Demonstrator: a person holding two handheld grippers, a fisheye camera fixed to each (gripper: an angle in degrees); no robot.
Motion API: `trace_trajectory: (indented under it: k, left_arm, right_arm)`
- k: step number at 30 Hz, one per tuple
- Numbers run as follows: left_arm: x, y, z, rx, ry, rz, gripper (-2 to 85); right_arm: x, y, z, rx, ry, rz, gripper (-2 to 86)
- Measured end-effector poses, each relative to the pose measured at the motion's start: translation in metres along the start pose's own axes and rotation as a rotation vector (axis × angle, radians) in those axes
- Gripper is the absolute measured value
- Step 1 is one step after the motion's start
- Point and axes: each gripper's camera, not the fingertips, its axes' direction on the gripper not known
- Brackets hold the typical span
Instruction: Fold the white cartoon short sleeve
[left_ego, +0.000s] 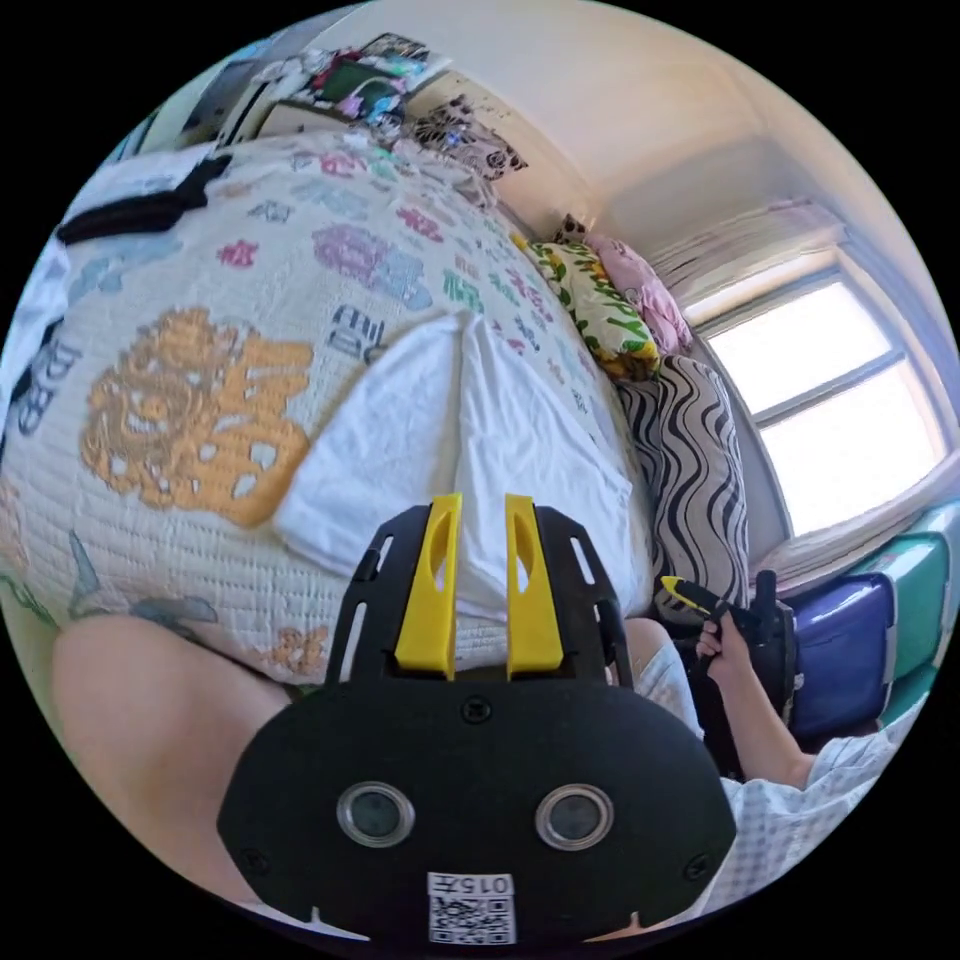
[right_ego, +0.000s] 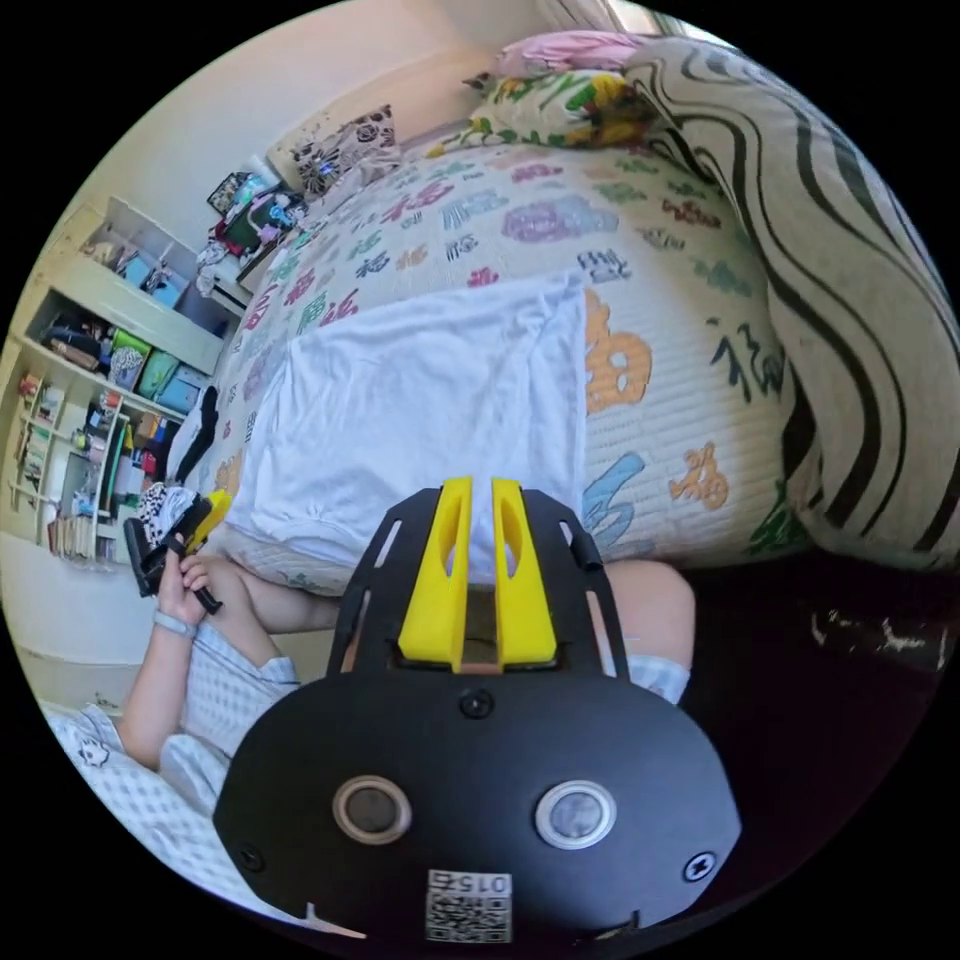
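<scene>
My left gripper (left_ego: 482, 515) and my right gripper (right_ego: 476, 500) both hang back at the near edge of the bed (left_ego: 190, 400), jaws a narrow gap apart with nothing between them. I judge I hold them off the cloth so I can look over the fold before the next grab. In the right gripper view my left gripper (right_ego: 200, 520) is low at my side, near my knee.

The white short sleeve (right_ego: 420, 400) lies flat on the patterned quilt (right_ego: 640, 290), close to the near edge and well apart from the pillows (right_ego: 560, 100) at the far end. It looks like a tidy rectangle with straight edges and light creases. In the left gripper view the white short sleeve (left_ego: 470, 430) shows two panels meeting along a seam-like fold line. No cartoon print faces up, so I take it the printed side is folded under.
</scene>
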Motion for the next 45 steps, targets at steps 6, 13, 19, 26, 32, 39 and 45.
trace_trajectory:
  k: [6,13,19,26,32,39,45]
  left_arm:
    - [0.082,-0.032,0.029,-0.141,-0.07,0.28,7.5]
    - [0.089,0.0,0.077,-0.347,-0.242,0.32,5.2]
    - [0.09,0.01,0.018,-0.057,-0.261,0.253,8.6]
    - [0.033,0.02,-0.054,0.204,-0.48,-0.099,13.5]
    - [0.018,0.017,-0.052,0.084,-0.503,-0.063,12.4]
    - [-0.006,0.015,-0.059,0.084,-0.361,-0.139,9.8]
    - [-0.032,0.012,-0.067,0.097,-0.278,-0.226,5.9]
  right_arm:
    - [-0.083,-0.07,0.037,-0.066,0.003,-0.196,5.8]
    - [-0.192,-0.078,0.151,-0.346,0.022,-0.362,4.3]
    - [-0.255,-0.121,0.154,-0.339,-0.018,-0.395,6.8]
    - [-0.419,-0.259,0.163,-0.264,0.033,-0.613,10.3]
    - [-0.587,-0.366,0.244,-0.275,0.07,-0.772,12.1]
    - [-0.725,-0.431,0.383,-0.454,0.26,-0.882,13.1]
    - [-0.769,-0.468,0.487,-0.628,0.399,-0.769,9.2]
